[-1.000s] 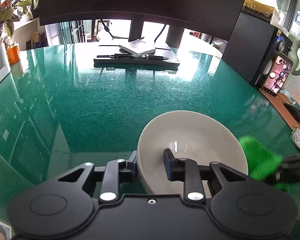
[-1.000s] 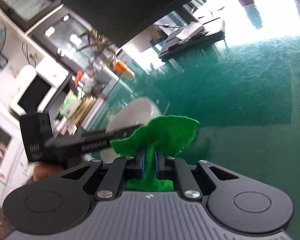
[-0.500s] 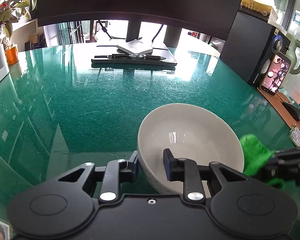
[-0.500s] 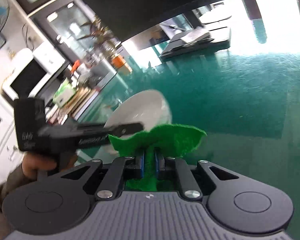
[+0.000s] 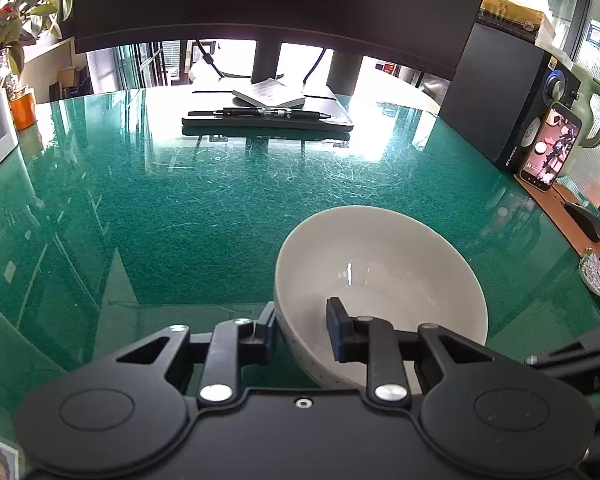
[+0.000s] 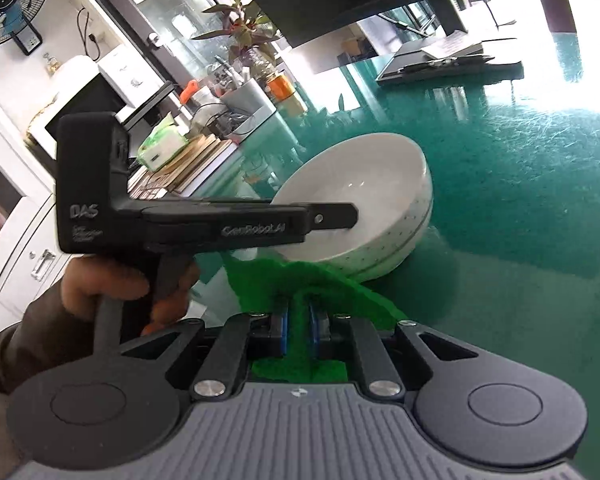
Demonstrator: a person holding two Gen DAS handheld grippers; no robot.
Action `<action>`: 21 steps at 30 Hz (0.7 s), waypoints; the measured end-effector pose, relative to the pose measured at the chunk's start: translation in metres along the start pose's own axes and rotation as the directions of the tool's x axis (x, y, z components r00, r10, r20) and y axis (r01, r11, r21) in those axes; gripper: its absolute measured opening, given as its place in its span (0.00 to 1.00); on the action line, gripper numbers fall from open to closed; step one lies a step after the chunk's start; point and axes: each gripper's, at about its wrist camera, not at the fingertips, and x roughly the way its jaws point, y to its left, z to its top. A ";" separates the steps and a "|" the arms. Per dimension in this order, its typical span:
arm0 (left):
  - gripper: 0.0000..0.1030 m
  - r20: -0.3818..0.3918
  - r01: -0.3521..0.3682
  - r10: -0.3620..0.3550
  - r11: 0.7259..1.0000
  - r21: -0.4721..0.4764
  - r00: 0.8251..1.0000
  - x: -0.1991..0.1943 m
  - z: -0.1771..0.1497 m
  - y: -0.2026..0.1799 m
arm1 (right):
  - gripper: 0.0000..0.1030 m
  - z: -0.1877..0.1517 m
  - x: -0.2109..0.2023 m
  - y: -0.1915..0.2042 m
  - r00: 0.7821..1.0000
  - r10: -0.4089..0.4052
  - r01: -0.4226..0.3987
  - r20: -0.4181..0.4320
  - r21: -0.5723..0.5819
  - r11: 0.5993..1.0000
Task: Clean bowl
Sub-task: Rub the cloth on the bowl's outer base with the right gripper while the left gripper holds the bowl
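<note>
left wrist view: the left gripper (image 5: 300, 324) has its fingers clamped on the near rim of a white bowl (image 5: 380, 264), one finger (image 5: 266, 330) outside the wall and the other (image 5: 340, 330) inside. the bowl sits on the green glass table (image 5: 200, 208), tilted a little toward the camera, its inside bare and glossy. farther back a black pen (image 5: 272, 113) lies on a dark flat pad, with a small notebook (image 5: 268, 94) behind it under a dark monitor. a phone (image 5: 550, 153) with a lit screen leans against a black speaker (image 5: 504, 92) at the right, and a dark mouse (image 5: 586, 222) lies on a brown mat. a potted plant (image 5: 16, 20) stands at the far left. part of the other black tool shows at the lower right edge.

right wrist view: the right gripper (image 6: 298, 326) has its fingers pressed together on a green cloth (image 6: 300, 284), which bunches up between the blue pads and spreads out in front of them. the cloth's front edge lies just before the bowl (image 6: 380, 184); whether they touch, i cannot tell. the bowl leans, its far side lifted off the table (image 6: 520, 200). the left gripper (image 6: 336, 218) reaches in from the left, one finger over the rim, and a hand (image 6: 112, 284) holds its handle. a fan (image 6: 8, 0) hangs on the wall at upper left.
</note>
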 end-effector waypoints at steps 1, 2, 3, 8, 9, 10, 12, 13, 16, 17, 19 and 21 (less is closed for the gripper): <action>0.25 -0.001 0.000 0.000 1.000 -0.002 1.000 0.000 0.000 0.000 | 0.09 0.001 -0.004 -0.005 1.000 -0.010 0.010 0.008 0.017 1.000; 0.25 -0.001 0.000 0.000 1.000 -0.004 1.000 0.000 0.000 0.000 | 0.09 0.002 -0.009 -0.010 1.000 -0.026 0.025 0.018 0.030 0.999; 0.25 -0.001 0.001 -0.001 1.000 -0.005 1.000 0.000 0.001 0.000 | 0.09 0.003 -0.014 -0.015 0.998 -0.046 0.045 0.033 0.042 0.998; 0.25 -0.002 -0.004 0.004 1.000 -0.005 1.000 0.000 0.000 -0.001 | 0.10 0.013 -0.028 -0.035 0.989 -0.115 0.106 0.093 0.095 0.990; 0.25 -0.004 -0.006 0.006 1.000 -0.005 1.000 -0.001 0.000 -0.002 | 0.10 0.014 -0.028 -0.038 0.987 -0.124 0.114 0.098 0.099 0.989; 0.26 -0.007 -0.006 0.006 1.000 -0.004 1.000 -0.002 -0.001 -0.003 | 0.10 0.015 -0.027 -0.039 0.987 -0.129 0.119 0.100 0.100 0.988; 0.28 -0.016 -0.003 0.003 1.000 -0.003 1.000 -0.004 -0.002 -0.004 | 0.10 0.015 -0.025 -0.043 0.986 -0.133 0.123 0.099 0.104 0.987; 0.30 -0.023 0.000 0.000 1.000 0.001 1.000 -0.005 -0.002 -0.003 | 0.10 0.015 -0.023 -0.044 0.986 -0.130 0.120 0.100 0.107 0.987; 0.30 -0.031 -0.023 0.024 0.999 0.035 0.999 -0.006 0.004 0.000 | 0.10 0.014 -0.020 -0.046 0.988 -0.114 0.102 0.103 0.116 0.988; 0.30 -0.031 -0.034 0.035 0.998 0.046 0.999 -0.006 0.006 0.000 | 0.10 0.014 -0.019 -0.046 0.988 -0.113 0.101 0.103 0.115 0.988; 0.33 -0.014 -0.050 0.051 0.996 0.072 0.999 -0.003 0.015 0.001 | 0.11 0.013 -0.019 -0.042 0.989 -0.105 0.095 0.100 0.100 0.991; 0.35 -0.023 -0.025 0.028 0.992 0.125 0.999 0.005 0.028 -0.003 | 0.11 0.012 -0.019 -0.041 0.990 -0.102 0.093 0.100 0.094 0.991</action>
